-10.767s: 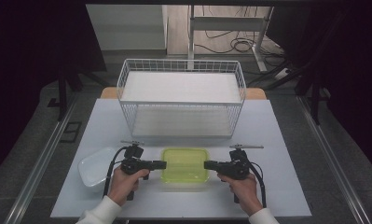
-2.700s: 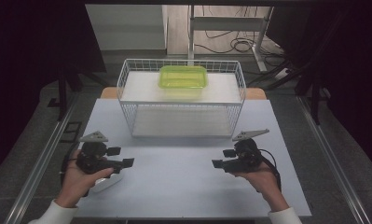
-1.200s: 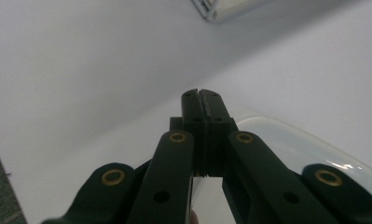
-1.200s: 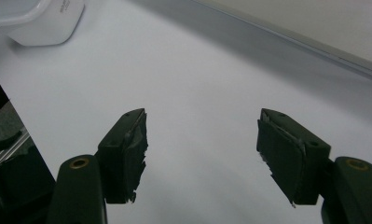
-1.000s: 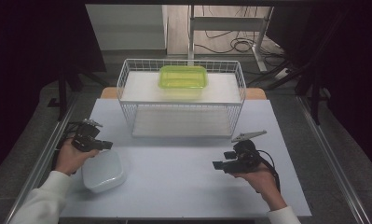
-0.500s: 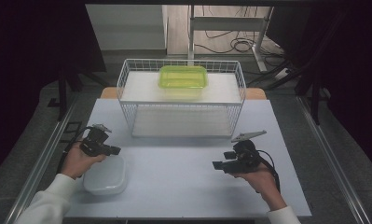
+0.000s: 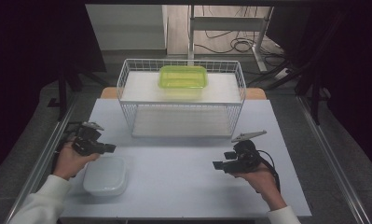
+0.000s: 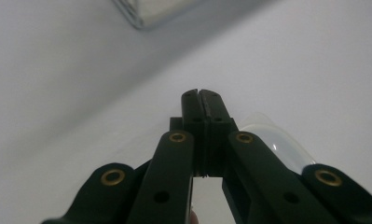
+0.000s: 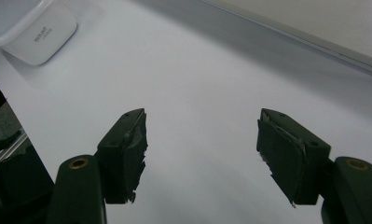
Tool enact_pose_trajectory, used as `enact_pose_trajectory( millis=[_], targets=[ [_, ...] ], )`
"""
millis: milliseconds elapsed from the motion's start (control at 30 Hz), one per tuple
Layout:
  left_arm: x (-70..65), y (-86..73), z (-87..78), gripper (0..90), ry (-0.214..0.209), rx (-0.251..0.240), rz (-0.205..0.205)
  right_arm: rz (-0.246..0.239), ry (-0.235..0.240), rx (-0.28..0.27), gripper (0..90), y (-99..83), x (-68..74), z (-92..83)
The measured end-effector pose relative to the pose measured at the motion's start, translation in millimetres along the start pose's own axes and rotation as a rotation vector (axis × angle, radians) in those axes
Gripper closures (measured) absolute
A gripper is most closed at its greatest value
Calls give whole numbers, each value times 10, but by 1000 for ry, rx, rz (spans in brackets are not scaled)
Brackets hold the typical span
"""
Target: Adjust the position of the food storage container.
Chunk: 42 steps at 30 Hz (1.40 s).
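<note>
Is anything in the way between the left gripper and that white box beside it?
No. The left gripper, jaws shut, hovers just above the white box with only bare table around.

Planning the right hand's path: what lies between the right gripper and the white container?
Nothing: in the high view, bare table separates the right gripper from the white container.
</note>
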<state>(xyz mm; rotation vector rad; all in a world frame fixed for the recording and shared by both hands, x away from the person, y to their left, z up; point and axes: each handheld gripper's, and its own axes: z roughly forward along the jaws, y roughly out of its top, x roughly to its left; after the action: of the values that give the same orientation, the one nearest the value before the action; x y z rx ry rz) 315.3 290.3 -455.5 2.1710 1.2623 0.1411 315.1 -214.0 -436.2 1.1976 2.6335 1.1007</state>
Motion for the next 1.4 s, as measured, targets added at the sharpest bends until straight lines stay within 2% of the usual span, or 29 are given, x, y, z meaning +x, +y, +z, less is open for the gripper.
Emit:
enact_pose_trajectory(
  millis=[167, 333, 467, 667, 767, 933, 1067, 1200, 1400],
  targets=[
    [163, -221, -235, 900, 47, -19, -59, -1, 1, 0, 329, 3, 13, 4],
    [295, -527, -348, 900, 94, 8, -120, -1, 1, -2, 329, 9, 21, 1],
    [320, -752, -367, 900, 130, 52, -141, 1, 0, 4, 329, 5, 16, 19],
    [261, -943, -279, 900, 113, 117, -149, -1, 1, 9, 327, 12, 23, 44],
    [222, -980, -227, 900, 103, 129, -151, -4, 2, 10, 327, 15, 26, 41],
    [164, -996, -156, 900, 57, 126, -159, -1, 2, 7, 327, 7, 18, 28],
    [90, -953, -122, 900, 62, 130, -151, 2, 0, 7, 326, 4, 8, 30],
    [46, -908, -95, 900, 38, 123, -161, 1, 2, 5, 326, 9, 15, 29],
    [-98, -785, 31, 900, 17, 125, -144, -2, 4, 4, 325, 10, 21, 24]
  ],
)
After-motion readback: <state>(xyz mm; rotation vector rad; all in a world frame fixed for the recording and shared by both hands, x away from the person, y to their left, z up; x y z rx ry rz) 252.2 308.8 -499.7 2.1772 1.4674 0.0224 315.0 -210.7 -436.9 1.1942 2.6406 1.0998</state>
